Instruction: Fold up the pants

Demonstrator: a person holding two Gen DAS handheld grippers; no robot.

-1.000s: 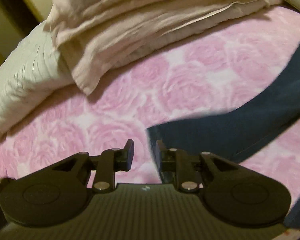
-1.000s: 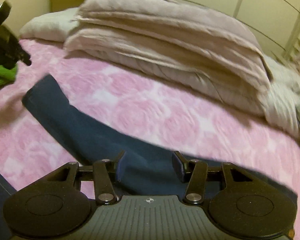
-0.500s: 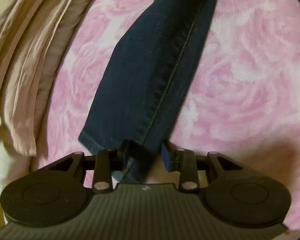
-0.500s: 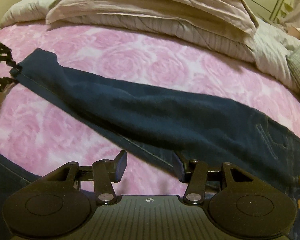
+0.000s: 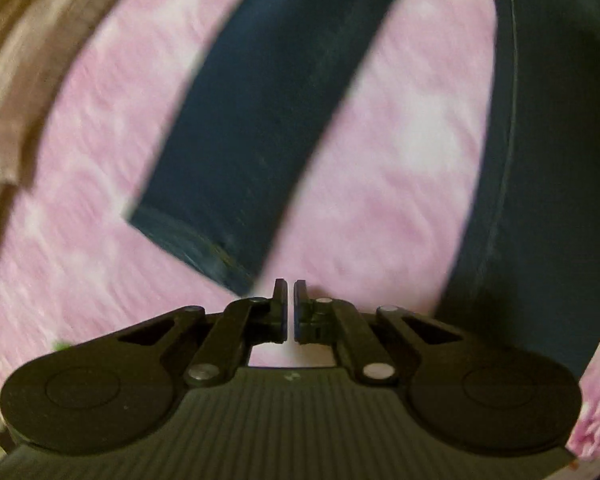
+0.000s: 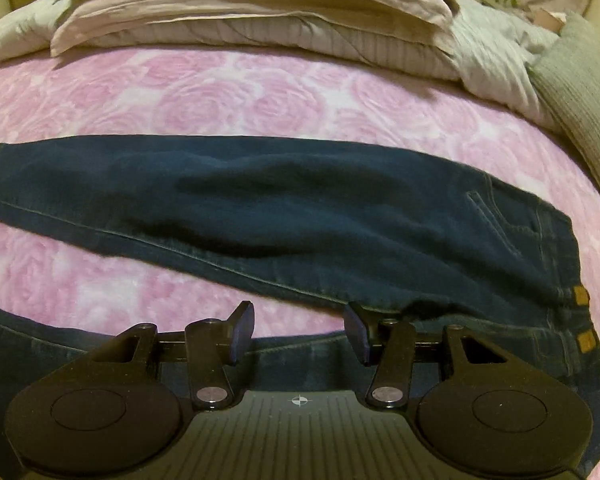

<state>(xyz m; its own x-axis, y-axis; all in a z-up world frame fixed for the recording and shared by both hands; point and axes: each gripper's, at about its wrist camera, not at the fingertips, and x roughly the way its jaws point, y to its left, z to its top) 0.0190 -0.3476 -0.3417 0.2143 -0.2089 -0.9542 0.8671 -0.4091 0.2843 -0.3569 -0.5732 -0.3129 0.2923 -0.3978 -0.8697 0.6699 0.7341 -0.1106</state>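
Note:
Dark blue jeans lie spread on a pink rose-patterned blanket (image 6: 260, 104). In the right wrist view one leg (image 6: 280, 200) runs left to right across the middle, and the waistband (image 6: 576, 300) with tan labels is at the right. The other leg (image 6: 20, 340) passes under my right gripper (image 6: 300, 316), which is open and hovers just above the crotch seam with nothing in it. The left wrist view is blurred. There my left gripper (image 5: 290, 292) is shut with nothing between its fingers, just right of the leg's hem (image 5: 196, 240). More dark denim (image 5: 540, 160) fills that view's right side.
Stacked beige bedding (image 6: 260, 8) lies along the far edge of the bed, with a white striped quilt (image 6: 492, 52) and a grey cushion (image 6: 580, 80) to its right. In the left wrist view the beige bedding (image 5: 28, 60) is at the left edge.
My left gripper had its fingers around the leg's hem; it has since shut and come off it to the right. The right gripper stayed open and drew back, so the whole leg shows.

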